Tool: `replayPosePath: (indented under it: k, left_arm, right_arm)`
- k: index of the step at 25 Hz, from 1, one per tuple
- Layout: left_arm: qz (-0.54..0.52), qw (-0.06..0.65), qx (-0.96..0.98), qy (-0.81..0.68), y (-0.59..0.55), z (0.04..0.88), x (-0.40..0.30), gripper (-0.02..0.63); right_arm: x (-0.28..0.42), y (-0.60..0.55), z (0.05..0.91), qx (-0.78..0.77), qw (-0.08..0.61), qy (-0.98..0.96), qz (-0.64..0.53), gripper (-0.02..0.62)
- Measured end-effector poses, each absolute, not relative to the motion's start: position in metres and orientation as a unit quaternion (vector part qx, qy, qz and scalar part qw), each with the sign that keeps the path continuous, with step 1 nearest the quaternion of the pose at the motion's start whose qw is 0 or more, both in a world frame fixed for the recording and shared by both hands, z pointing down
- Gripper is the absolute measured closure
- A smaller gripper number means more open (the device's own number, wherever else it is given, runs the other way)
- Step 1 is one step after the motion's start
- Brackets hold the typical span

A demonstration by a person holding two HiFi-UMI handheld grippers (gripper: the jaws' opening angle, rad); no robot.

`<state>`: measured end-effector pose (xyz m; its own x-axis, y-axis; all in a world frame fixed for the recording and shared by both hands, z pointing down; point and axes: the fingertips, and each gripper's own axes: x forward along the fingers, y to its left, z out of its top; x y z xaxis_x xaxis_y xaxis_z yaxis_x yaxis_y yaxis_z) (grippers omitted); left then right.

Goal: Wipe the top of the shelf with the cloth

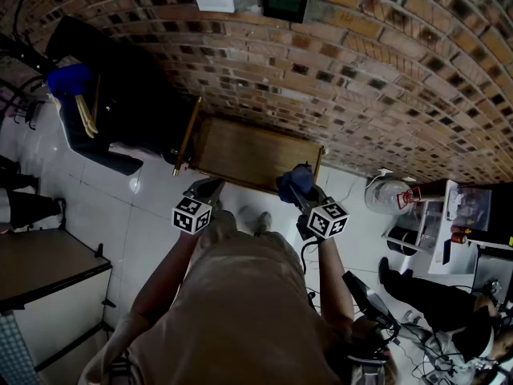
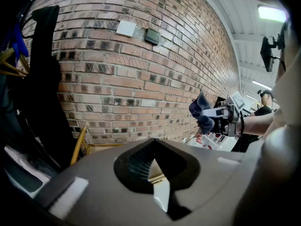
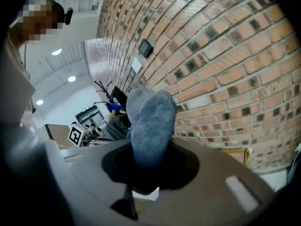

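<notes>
Right gripper (image 1: 300, 189) was clamped on the blue cloth (image 3: 149, 126) near the wooden shelf's (image 1: 255, 156) front edge. Left gripper (image 1: 207, 189) was closed and empty, near that edge.

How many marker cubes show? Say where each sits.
2. The left cube rides on the left claw; the right cube rides on the right claw, which clamps the blue cloth. None appears hidden.

The cloth (image 3: 149, 126) is seen as soft, knitted fabric; the shelf (image 1: 255, 157) as matt wood; the wall (image 1: 377, 79) as rough brick.
</notes>
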<state>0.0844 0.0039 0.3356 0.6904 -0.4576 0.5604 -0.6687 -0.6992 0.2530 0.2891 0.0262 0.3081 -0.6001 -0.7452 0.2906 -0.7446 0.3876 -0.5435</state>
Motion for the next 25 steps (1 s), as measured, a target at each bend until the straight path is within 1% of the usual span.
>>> replayPosePath:
  k: [3, 6, 10, 17, 25]
  left_arm:
    - [0.232, 0.225, 0.892, -0.317, -0.014, 0.336, 0.069, 0.603]
    - [0.230, 0.227, 0.892, -0.314, -0.029, 0.337, 0.051, 0.603]
    - [0.233, 0.237, 0.889, -0.315, -0.047, 0.346, 0.014, 0.603]
    - [0.239, 0.244, 0.892, -0.298, -0.063, 0.345, -0.025, 0.603]
    - [0.258, 0.231, 0.897, -0.274, -0.094, 0.353, -0.061, 0.603]
  right_arm:
    - [0.260, -0.002, 0.315, -0.428, -0.024, 0.843, -0.324, 0.509]
    - [0.225, -0.032, 0.321, -0.410, -0.033, 0.849, -0.333, 0.509]
    - [0.172, -0.072, 0.336, -0.392, -0.052, 0.851, -0.346, 0.509]
    - [0.108, -0.135, 0.387, -0.383, -0.100, 0.842, -0.366, 0.509]
    - [0.060, -0.222, 0.507, -0.431, -0.225, 0.785, -0.384, 0.509]
